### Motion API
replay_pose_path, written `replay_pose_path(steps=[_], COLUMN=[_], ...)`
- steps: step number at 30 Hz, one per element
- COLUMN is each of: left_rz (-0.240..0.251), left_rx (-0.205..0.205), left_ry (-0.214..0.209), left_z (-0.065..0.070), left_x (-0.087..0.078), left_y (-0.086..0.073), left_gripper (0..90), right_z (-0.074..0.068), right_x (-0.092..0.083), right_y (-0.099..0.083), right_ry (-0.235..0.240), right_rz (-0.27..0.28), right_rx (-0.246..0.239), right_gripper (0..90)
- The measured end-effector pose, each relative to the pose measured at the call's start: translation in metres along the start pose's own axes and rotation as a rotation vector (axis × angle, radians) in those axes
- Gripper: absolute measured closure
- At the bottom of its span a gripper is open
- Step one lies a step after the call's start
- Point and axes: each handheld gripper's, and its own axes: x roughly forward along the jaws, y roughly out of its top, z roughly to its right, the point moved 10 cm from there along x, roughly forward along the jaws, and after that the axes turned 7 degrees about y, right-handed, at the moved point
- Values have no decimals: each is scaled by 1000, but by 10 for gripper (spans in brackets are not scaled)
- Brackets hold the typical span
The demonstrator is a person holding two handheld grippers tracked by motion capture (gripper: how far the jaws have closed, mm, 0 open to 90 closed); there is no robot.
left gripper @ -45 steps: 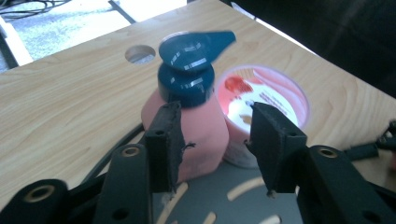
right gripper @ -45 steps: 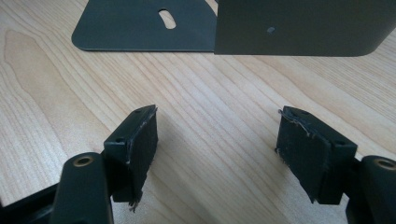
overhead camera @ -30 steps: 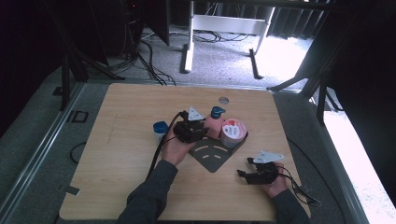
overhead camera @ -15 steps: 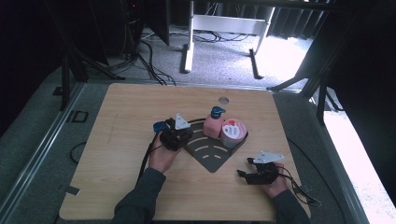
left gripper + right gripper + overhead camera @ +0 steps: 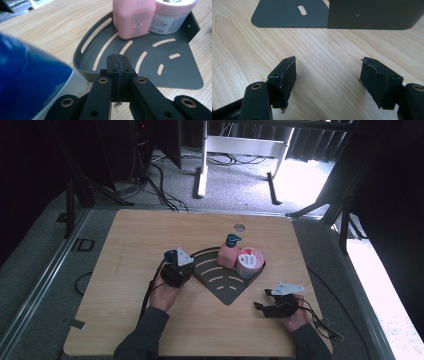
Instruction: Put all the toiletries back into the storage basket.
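The left gripper (image 5: 117, 65) is pressed together on nothing, just at the tray's (image 5: 175, 72) curved rim. On the tray stand a pink bottle (image 5: 133, 17) and a jar (image 5: 172, 15), touching; their print is unreadable. The right gripper (image 5: 328, 72) is spread over bare table (image 5: 242, 45).

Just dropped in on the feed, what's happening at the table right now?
A person sits at the wooden table with a gripper in each hand. A dark grey corner shelf lies flat on it, holding a pink pump bottle and a pink round tub side by side at its back. The left gripper is beside the shelf's curved edge, jaws shut with nothing between them. The right gripper rests open on bare wood near the shelf's right wall, holding nothing.
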Motion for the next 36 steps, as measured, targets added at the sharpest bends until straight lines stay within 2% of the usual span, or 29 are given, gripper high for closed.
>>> replay_pose_path(steps=[9,22,31,36], left_rz=[-14,-31,-35,-17], left_rx=[-6,-22,-28,-43], left_ry=[32,35,26,-7], left_z=[-8,-12,-11,-9], left_x=[-1,2,2,-8], left_y=[-8,-16,-18,-18], left_gripper=[895,895,895,893], right_z=[0,0,0,0], right_x=[0,0,0,0], right_y=[0,0,0,0], right_ry=[0,1,1,1], right_rz=[-1,-1,-2,0], right_rx=[2,2,1,1], right_gripper=[287,287,287,286])
